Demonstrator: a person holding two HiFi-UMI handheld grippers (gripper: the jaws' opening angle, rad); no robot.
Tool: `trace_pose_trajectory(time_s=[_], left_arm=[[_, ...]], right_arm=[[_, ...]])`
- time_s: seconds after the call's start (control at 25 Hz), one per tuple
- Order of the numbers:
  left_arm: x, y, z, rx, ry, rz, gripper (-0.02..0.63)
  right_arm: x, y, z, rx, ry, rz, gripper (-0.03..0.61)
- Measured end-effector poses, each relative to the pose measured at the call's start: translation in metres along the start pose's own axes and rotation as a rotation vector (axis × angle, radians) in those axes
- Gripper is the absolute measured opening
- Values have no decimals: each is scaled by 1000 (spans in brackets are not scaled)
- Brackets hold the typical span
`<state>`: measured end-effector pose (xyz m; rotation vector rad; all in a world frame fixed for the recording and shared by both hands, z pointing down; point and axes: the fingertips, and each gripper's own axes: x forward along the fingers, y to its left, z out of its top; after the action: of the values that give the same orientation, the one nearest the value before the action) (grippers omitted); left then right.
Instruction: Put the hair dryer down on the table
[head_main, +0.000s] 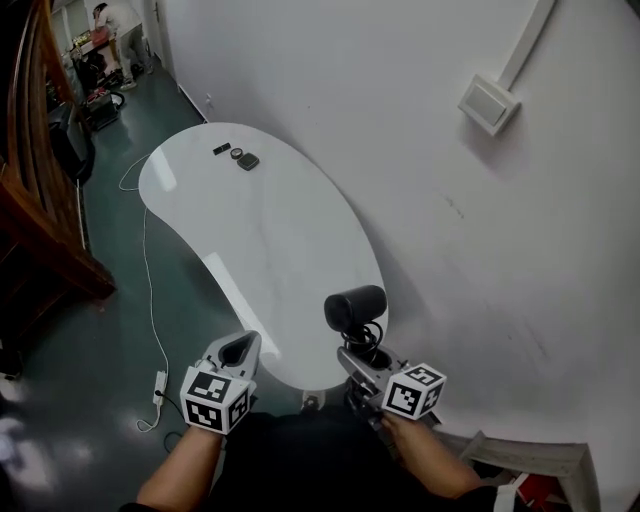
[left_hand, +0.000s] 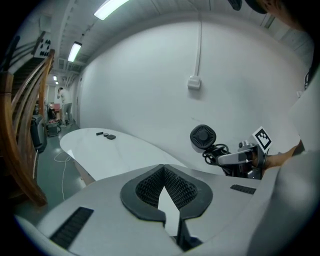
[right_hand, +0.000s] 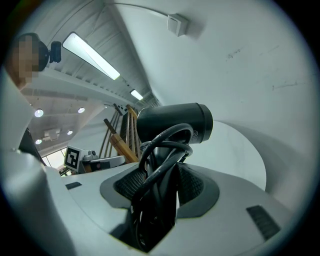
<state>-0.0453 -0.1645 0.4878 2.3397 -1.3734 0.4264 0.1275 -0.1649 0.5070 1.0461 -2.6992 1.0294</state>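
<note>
By near end of bench (head_main: 260, 240) — hair dryer (head_main: 354, 305), upright in fingers of right gripper (head_main: 362, 358). Left of it, well apart, left gripper (head_main: 240, 350). On far end, small items (head_main: 242, 158), close together. Right of bench, wall (head_main: 480, 250) — left, on floor (head_main: 110, 340), power strip (head_main: 160, 386).

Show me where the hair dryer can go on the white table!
The white table is bare from its near end, by the hair dryer, through the whole middle. Only the far end beside the wall is crowded: three small dark things lie there.
</note>
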Motion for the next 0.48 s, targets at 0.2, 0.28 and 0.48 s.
trace_pose_trajectory(time_s=[0.2,0.28,0.48], left_arm=[[21,19,12,-68,-16,66,11],[26,21,16,-75,-21,74,11],[35,29,6,-48,23,61,11]], right_arm=[[15,-27,18,-17,25,23,189],[22,-35,21,-23,39,23,189],[40,-43,22,-20,51,-10,189]])
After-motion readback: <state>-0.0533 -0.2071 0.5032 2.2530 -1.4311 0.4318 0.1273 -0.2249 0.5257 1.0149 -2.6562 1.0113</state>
